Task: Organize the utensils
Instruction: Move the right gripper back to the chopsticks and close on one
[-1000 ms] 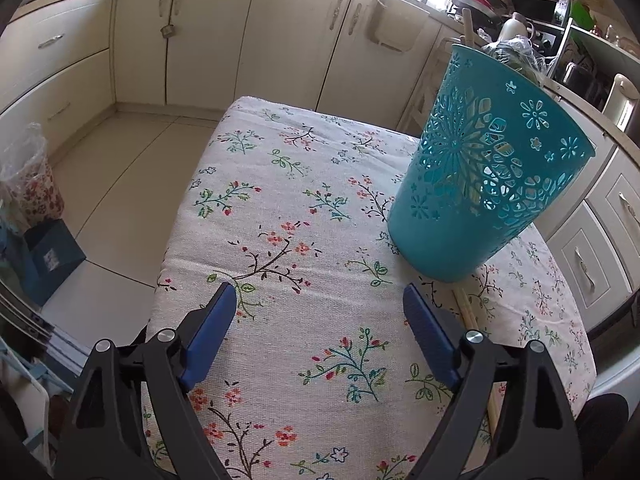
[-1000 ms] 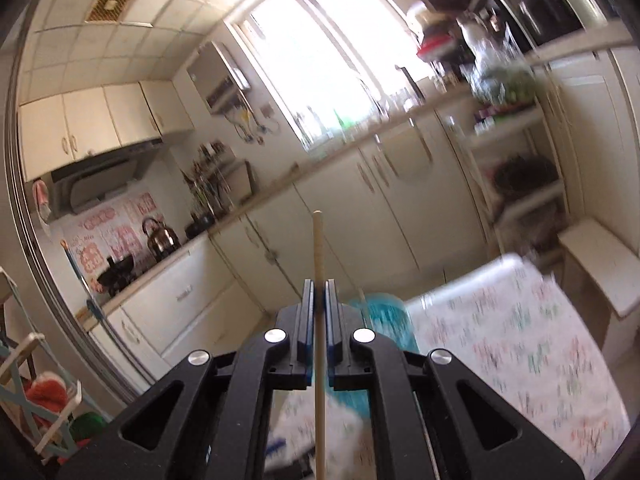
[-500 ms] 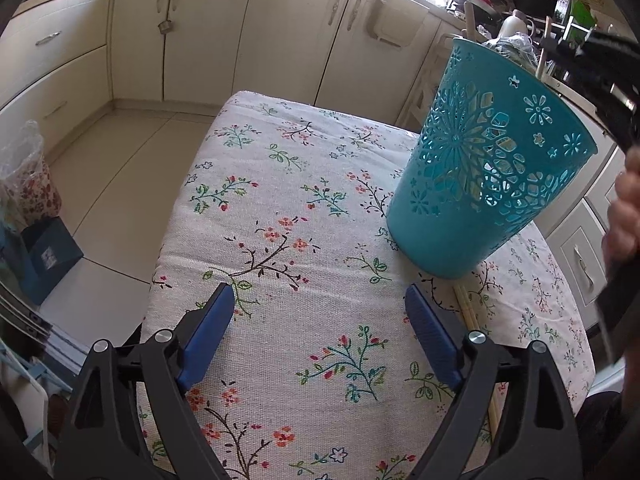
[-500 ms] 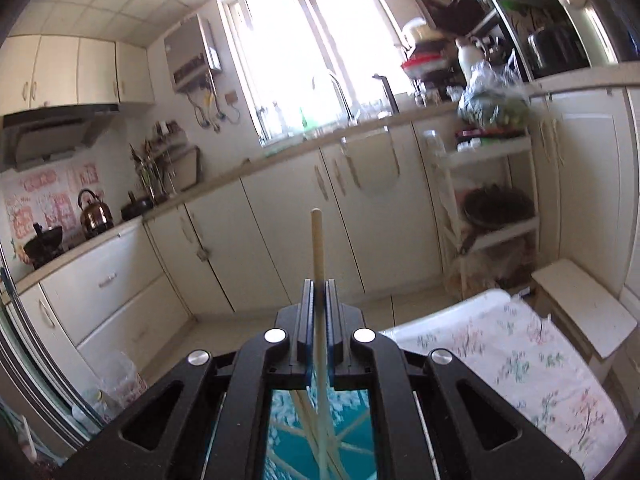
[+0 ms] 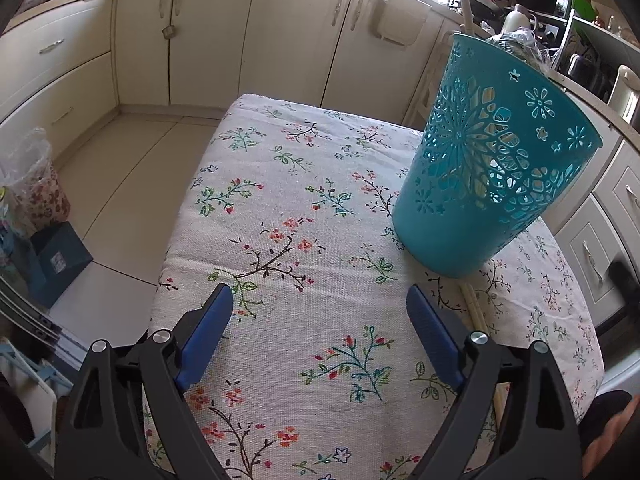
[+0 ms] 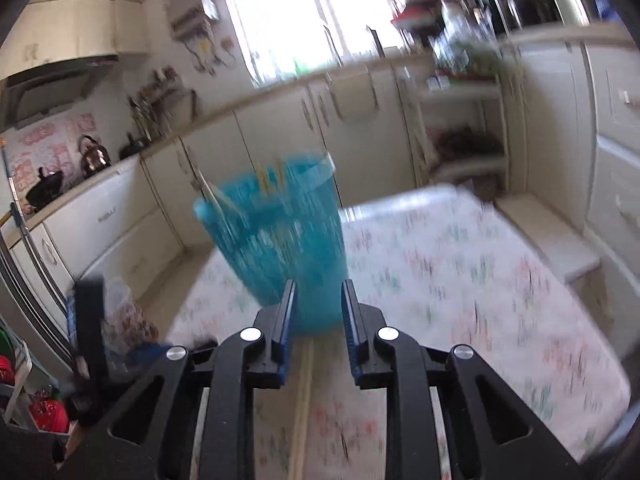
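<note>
A teal cut-out basket (image 5: 492,176) stands on the floral table (image 5: 304,208) at the right. One wooden chopstick (image 5: 466,16) pokes out above its rim. More chopsticks (image 5: 474,312) lie on the cloth just in front of the basket. My left gripper (image 5: 320,300) hovers over the table's near end, open and empty. In the blurred right wrist view my right gripper (image 6: 318,292) points at the basket (image 6: 276,240). Its jaws are opening with nothing between them. Chopsticks (image 6: 304,392) lie on the cloth below it, and others (image 6: 216,196) lean inside the basket.
Cream kitchen cabinets (image 5: 280,32) run behind the table, with a cluttered counter and shelves (image 5: 560,20) at the right. A plastic bag (image 5: 36,184) and a blue box (image 5: 56,256) sit on the floor at the left. A person's hand (image 5: 612,440) shows at the bottom right.
My right gripper was shut on an upright chopstick above the basket; now it has dropped low and its jaws have parted with no chopstick between them. My left gripper has not moved.
</note>
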`<state>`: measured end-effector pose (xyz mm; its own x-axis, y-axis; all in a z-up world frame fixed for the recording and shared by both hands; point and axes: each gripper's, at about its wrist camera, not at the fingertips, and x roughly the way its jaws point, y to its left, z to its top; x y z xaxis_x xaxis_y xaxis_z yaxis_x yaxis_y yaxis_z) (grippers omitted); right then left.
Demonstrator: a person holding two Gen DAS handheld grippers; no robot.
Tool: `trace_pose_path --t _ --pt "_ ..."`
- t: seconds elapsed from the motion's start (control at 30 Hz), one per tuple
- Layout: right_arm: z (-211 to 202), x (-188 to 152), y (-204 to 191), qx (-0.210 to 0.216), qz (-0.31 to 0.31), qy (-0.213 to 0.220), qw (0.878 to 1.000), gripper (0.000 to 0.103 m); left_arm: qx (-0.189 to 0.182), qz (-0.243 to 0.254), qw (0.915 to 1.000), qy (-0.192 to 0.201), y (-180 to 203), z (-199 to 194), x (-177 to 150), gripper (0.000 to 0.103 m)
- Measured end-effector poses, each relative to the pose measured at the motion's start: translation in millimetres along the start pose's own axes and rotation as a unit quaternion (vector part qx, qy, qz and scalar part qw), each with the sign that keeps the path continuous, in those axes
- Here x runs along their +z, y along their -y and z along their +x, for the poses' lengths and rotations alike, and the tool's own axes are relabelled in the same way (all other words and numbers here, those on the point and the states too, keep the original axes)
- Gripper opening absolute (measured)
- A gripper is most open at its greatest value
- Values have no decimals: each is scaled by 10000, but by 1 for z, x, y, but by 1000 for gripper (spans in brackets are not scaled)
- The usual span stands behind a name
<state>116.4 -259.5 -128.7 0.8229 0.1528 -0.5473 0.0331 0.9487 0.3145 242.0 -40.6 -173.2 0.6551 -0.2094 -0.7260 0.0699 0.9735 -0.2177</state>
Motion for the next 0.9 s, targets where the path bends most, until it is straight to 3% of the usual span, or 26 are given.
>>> trace_pose_path --t 0.07,0.2,0.5,0.9 --pt "15 -8 2 15 76 -485 9988 23 38 12 10000 1 1 0 0 85" --pt "33 -17 -9 111 -111 -900 9958 23 65 -8 10000 14 2 -1 1 86" --pt "48 -36 -18 68 -414 -1338 9901 23 54 -37 10000 14 -1 -1 0 87" --pt "62 -43 -20 -166 -615 -1591 9852 23 38 -38 10000 -3 -1 0 0 87"
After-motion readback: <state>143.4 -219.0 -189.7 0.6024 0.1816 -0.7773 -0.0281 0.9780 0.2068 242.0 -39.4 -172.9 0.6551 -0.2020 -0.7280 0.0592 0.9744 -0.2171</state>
